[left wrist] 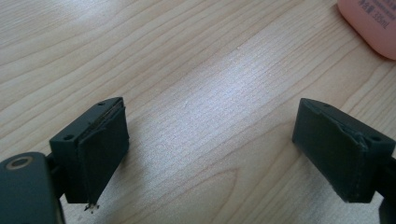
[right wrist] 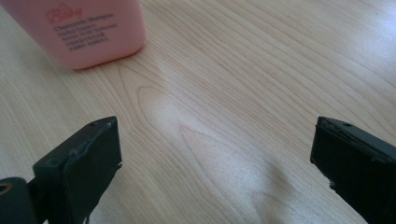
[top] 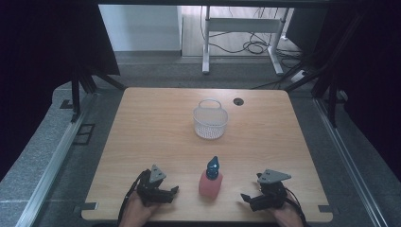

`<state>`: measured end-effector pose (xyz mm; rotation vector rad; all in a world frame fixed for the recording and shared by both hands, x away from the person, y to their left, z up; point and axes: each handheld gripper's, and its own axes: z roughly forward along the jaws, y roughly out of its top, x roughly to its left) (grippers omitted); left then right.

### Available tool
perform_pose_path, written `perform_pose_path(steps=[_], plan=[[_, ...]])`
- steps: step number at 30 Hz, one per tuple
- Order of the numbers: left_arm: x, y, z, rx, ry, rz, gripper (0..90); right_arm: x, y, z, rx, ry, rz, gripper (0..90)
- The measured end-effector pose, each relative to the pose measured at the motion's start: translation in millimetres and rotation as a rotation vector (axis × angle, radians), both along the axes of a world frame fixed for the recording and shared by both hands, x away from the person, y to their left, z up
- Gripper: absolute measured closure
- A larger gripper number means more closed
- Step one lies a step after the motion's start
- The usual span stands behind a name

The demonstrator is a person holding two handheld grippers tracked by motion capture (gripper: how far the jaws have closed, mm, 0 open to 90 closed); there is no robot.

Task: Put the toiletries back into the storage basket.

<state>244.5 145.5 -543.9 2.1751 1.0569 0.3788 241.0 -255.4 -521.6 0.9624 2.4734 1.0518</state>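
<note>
Standing upright near the desk's (top: 156,123) front edge, pink shampoo bottle (top: 210,182) with blue cap, left hand-held gripper (top: 171,193) and right hand-held gripper (top: 247,198) flanking it, both jaws spread wide and empty, white mesh basket (top: 210,120) toward the back edge.
</note>
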Motion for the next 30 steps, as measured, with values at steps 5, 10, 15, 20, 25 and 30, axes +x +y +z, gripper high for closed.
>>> perform_pose_path(steps=[5, 10, 15, 20, 25, 30], plan=[[0.0, 0.0, 0.0, 0.0, 0.0, 0.0, 10.2, -2.2, 3.9, 3.8, 0.016, 0.005, 0.019, 0.0], [0.0, 0.0, 0.0, 0.0, 0.0, 0.0, 10.2, -4.7, 7.9, 9.0, 0.05, 0.013, 0.034, 0.0], [0.0, 0.0, -0.1, 0.0, -0.001, 0.0, 10.2, -6.9, 12.4, 15.8, 0.089, 0.019, 0.05, 0.0], [0.0, 0.0, -0.1, -0.001, -0.001, 0.0, 10.2, -9.3, 18.2, 22.1, 0.1, 0.022, 0.07, 0.0], [0.0, 0.1, -0.1, 0.0, -0.001, 0.0, 10.2, -10.4, 22.7, 26.8, 0.12, 0.028, 0.084, 0.0], [0.0, 0.0, -0.1, 0.0, -0.001, 0.0, 10.2, -10.9, 26.3, 31.7, 0.142, 0.036, 0.094, 0.0]])
